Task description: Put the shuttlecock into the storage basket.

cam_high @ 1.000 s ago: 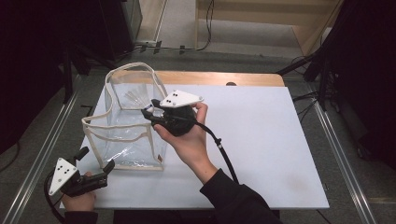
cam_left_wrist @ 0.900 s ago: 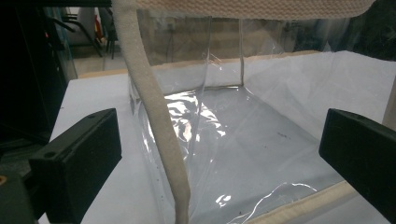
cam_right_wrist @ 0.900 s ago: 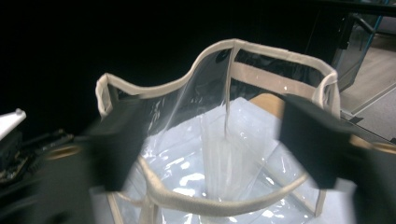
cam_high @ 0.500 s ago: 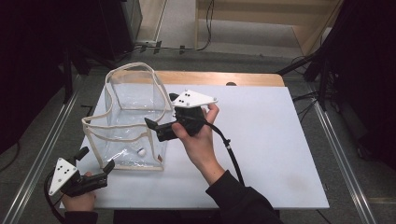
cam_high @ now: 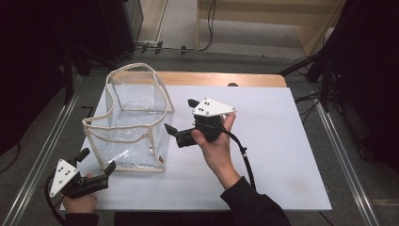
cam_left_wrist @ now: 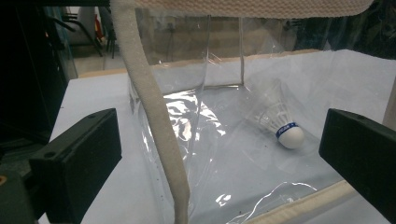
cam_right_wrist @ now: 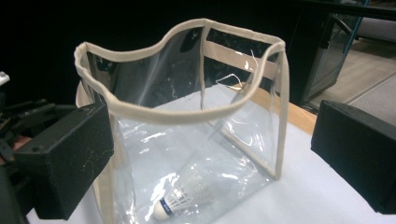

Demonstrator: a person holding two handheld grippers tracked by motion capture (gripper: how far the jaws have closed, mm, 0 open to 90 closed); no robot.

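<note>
On the white table top (cam_high: 263,155), toward its left half, stands a clear plastic bag (cam_high: 134,129) with cream fabric trim along every edge and around its open mouth. The bag sits upright, its rim wavy and sagging inward on the near side, and its walls catch streaks of reflected light. Beyond the far edge of the white surface a strip of bare wood (cam_high: 221,79) shows.

Just right of the bag, the right gripper (cam_high: 179,119) is held above the table in the person's right hand (cam_high: 214,146), tilted so the jaws point toward the bag. Its jaws have just been opening and now stand spread wide with nothing between them; in the right gripper view they frame the bag (cam_right_wrist: 187,135) from either side without touching it. A black cable (cam_high: 244,160) trails from this gripper back along the forearm.

At the near left corner of the table, the left gripper (cam_high: 96,161) rests low in the person's left hand (cam_high: 80,203), pointed at the bag's near lower corner. Its jaws are also parted and empty, close to the trim but apart from it.

Inside the bag, on its floor, lies a white shuttlecock (cam_left_wrist: 280,123) on its side, cork tip ringed by a blue band.
</note>
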